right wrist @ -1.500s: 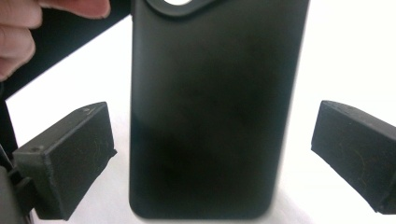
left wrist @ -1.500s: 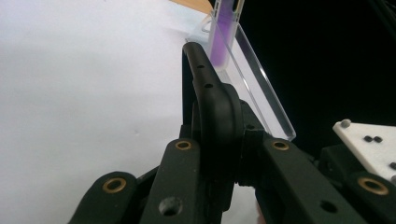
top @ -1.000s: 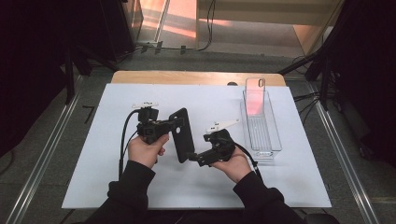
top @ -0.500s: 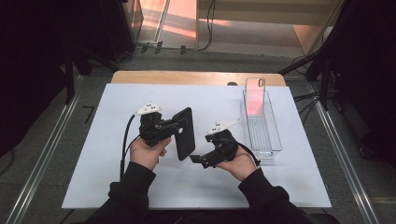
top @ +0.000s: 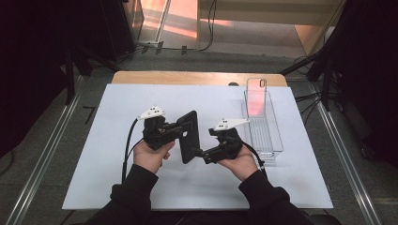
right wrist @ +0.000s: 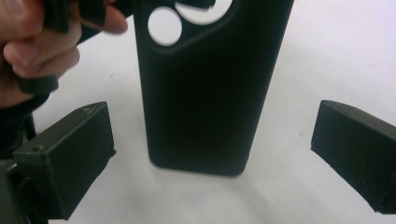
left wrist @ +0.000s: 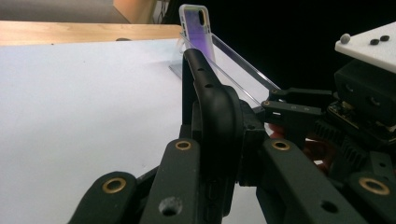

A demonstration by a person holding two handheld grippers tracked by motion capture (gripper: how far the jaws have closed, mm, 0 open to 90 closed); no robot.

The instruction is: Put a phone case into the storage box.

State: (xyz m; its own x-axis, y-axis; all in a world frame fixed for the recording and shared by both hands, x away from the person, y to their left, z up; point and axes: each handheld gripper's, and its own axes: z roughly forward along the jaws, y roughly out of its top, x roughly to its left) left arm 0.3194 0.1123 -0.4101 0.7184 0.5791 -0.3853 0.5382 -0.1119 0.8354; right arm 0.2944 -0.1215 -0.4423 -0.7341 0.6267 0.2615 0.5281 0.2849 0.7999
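Two fingers (left wrist: 182, 186) apparently clamping black case (left wrist: 217, 116)

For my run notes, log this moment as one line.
left gripper: shut on black phone case | right gripper: open, straddling case's lower end | clear plastic tray: holds upright iridescent case

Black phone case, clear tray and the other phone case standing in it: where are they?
black phone case (top: 189, 136), high view, its back.
clear tray (top: 277, 140), high view, right wall.
other phone case (top: 256, 96), high view, its pinkish back.

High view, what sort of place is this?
Probably a lab recording bench: a white sheet covers a wooden table, metal rails flank it, cables cross the floor behind, and hand-held grippers work a black phone case.
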